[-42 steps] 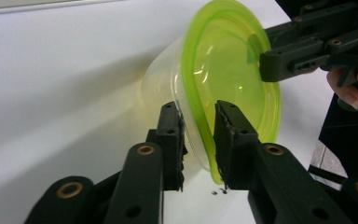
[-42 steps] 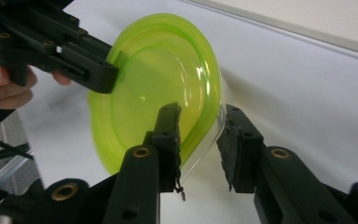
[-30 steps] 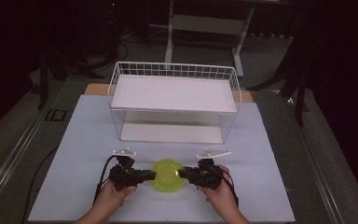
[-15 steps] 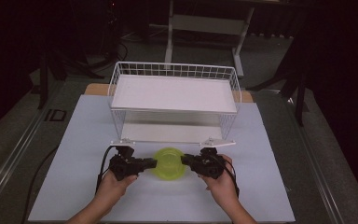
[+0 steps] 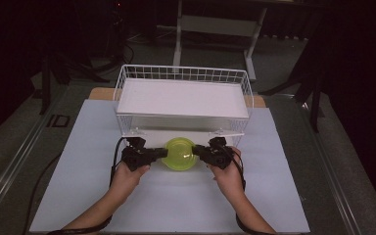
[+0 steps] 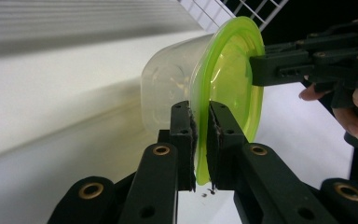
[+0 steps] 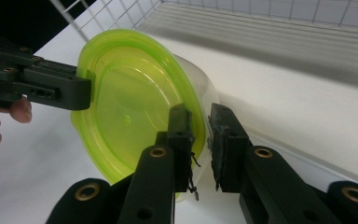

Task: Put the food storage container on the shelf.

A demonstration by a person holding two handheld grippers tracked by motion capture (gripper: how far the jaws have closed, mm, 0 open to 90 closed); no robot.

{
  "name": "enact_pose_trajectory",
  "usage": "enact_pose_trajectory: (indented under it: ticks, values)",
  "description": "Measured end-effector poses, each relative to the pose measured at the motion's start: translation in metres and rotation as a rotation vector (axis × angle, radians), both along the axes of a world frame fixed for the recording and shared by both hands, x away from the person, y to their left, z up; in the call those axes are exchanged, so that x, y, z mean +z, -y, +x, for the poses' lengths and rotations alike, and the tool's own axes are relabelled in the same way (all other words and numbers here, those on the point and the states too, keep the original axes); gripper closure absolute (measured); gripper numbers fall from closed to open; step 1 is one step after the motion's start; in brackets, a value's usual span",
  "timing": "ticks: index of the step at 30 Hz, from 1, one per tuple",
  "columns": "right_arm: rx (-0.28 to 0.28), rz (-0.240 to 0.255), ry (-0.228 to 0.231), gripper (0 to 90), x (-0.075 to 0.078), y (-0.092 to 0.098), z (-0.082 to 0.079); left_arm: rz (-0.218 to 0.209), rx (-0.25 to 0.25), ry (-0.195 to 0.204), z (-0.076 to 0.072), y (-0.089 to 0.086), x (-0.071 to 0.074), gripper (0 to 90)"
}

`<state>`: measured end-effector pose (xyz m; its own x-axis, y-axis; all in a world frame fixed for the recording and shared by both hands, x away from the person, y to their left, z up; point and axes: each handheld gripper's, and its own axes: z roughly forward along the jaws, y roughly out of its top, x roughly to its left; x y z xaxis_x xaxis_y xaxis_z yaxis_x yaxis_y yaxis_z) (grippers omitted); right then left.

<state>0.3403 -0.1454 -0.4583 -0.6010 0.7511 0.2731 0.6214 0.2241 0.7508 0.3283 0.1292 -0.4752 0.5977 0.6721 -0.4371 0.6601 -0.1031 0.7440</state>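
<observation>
**Two claws carry a lidded tub at the foot of the wire rack**

The tub (image 5: 178, 153) — clear plastic with a green lid (image 6: 230, 88) — hangs between the two claws, just in front of the white wire rack (image 5: 183, 98) and above the white table (image 5: 78, 166). The left claw (image 5: 162, 152) pinches the lid's rim on one side, pads pressed onto it. The right claw (image 5: 197, 151) pinches the opposite rim the same way. A hand (image 5: 127, 177) holds the left claw — another hand (image 5: 229, 174) holds the right.
</observation>
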Motion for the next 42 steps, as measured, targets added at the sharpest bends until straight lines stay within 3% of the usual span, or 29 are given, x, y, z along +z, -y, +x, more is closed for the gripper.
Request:
enact_pose_trajectory:
  ticks: [10, 22, 26, 33, 35, 42]
  values:
    - [-0.039, -0.014, 0.006, 79.0, -0.006, -0.003, 0.019, -0.014, 0.032, 0.020, 0.019, 0.002, -0.009, 82.6]
    - [-0.077, -0.059, 0.045, 77.8, -0.014, -0.007, 0.036, -0.019, 0.050, -0.006, 0.038, 0.005, -0.020, 82.7]
    - [-0.078, -0.076, 0.072, 77.9, -0.016, -0.009, 0.038, -0.039, 0.055, -0.014, 0.040, 0.003, -0.021, 82.5]
    - [-0.091, -0.057, 0.077, 77.2, -0.015, -0.011, 0.041, -0.055, 0.094, -0.017, 0.047, 0.002, -0.024, 80.8]
    - [-0.098, -0.075, 0.097, 76.0, -0.016, -0.013, 0.042, -0.039, 0.109, -0.010, 0.049, 0.004, -0.025, 79.2]
    - [-0.135, -0.093, 0.152, 68.2, -0.019, -0.015, 0.048, -0.054, 0.132, -0.012, 0.054, 0.005, -0.027, 74.7]
